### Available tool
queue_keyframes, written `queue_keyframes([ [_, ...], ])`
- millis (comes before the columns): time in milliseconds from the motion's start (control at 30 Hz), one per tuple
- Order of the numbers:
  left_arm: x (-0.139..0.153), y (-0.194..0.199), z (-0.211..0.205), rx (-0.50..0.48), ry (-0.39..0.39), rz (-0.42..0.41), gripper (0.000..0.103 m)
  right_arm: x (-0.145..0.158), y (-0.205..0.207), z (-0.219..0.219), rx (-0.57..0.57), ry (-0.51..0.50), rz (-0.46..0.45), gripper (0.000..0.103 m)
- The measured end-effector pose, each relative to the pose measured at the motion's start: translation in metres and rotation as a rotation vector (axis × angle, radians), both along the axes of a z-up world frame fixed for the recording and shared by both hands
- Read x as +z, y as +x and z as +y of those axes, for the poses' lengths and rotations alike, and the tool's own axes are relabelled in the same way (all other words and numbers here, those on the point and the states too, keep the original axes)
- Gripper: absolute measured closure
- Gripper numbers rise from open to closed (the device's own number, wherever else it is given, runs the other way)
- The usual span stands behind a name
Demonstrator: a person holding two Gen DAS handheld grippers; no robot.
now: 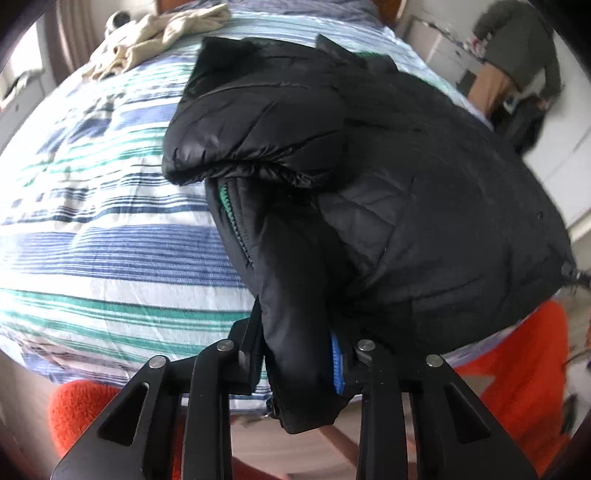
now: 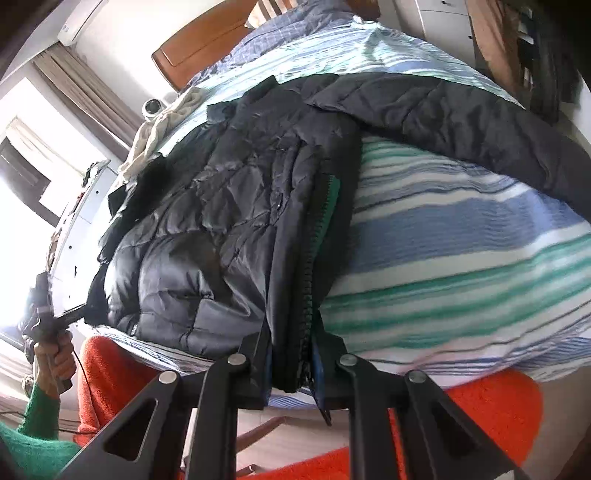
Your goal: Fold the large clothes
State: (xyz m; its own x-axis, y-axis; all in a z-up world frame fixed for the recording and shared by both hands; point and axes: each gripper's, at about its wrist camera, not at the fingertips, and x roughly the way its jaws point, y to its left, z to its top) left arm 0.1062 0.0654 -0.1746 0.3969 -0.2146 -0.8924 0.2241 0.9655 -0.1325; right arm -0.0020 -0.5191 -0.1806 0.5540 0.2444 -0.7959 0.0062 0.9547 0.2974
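we have the black puffer jacket (image 1: 388,155) spread over the bed (image 1: 110,243), on its blue, green and white striped cover. our left hand-held gripper (image 1: 303,354) is closed on a thick fold of the jacket's hem near the bed's front edge, the padded fabric bunched between its fingers and a blue zipper strip showing at the right finger. our right hand-held gripper (image 2: 291,363) is clamped on the jacket's front edge at the bottom, right along the zipper (image 2: 314,251) with its green tape. in the right wrist view one sleeve (image 2: 461,122) stretches out flat across the cover to the right. a cream garment (image 1: 159,33) lies crumpled further up the bed, well apart from the jacket. our left hand (image 2: 55,363), in a green cuff, shows at the left of the right wrist view.
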Motion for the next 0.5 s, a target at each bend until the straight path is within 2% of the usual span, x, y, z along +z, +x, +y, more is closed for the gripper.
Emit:
queue_keyframes([
  [67, -0.003, -0.001, -0.003, -0.004, 0.031, -0.007, 0.064, -0.011, 0.01, 0.006, -0.01, -0.029, 0.012, 0.08],
  [100, 0.0, -0.001, -0.002, -0.005, 0.033, -0.003, 0.063, -0.014, 0.014, 0.012, -0.018, -0.076, 0.02, 0.078],
  [133, 0.007, -0.002, 0.001, -0.01, 0.026, 0.003, 0.059, -0.011, 0.014, 0.019, -0.018, -0.121, 0.015, 0.069],
  [167, 0.016, -0.001, 0.004, -0.015, 0.016, -0.002, 0.049, -0.009, 0.011, 0.021, -0.012, -0.151, 0.001, 0.061],
  [200, 0.026, -0.001, 0.01, -0.017, 0.006, -0.021, 0.042, -0.004, 0.006, 0.025, -0.001, -0.171, -0.02, 0.058],
  [233, 0.042, -0.001, 0.019, -0.016, -0.008, -0.061, 0.027, 0.0, 0.002, 0.027, 0.002, -0.179, -0.034, 0.052],
  [267, 0.055, 0.003, 0.026, -0.013, -0.021, -0.097, 0.018, 0.006, -0.003, 0.029, 0.0, -0.189, -0.052, 0.05],
  [367, 0.077, 0.03, 0.047, 0.031, -0.064, -0.144, 0.012, 0.021, -0.012, 0.036, -0.007, -0.219, -0.099, 0.05],
  [433, 0.079, 0.045, 0.051, 0.102, -0.013, -0.175, 0.012, 0.027, -0.016, 0.043, -0.004, -0.221, -0.125, 0.05],
  [467, 0.081, 0.046, 0.043, 0.083, 0.052, -0.228, 0.012, 0.03, -0.017, 0.048, 0.006, -0.212, -0.133, 0.05],
  [500, 0.083, 0.043, 0.025, -0.022, 0.147, -0.302, 0.012, 0.031, -0.018, 0.052, 0.013, -0.205, -0.139, 0.05],
])
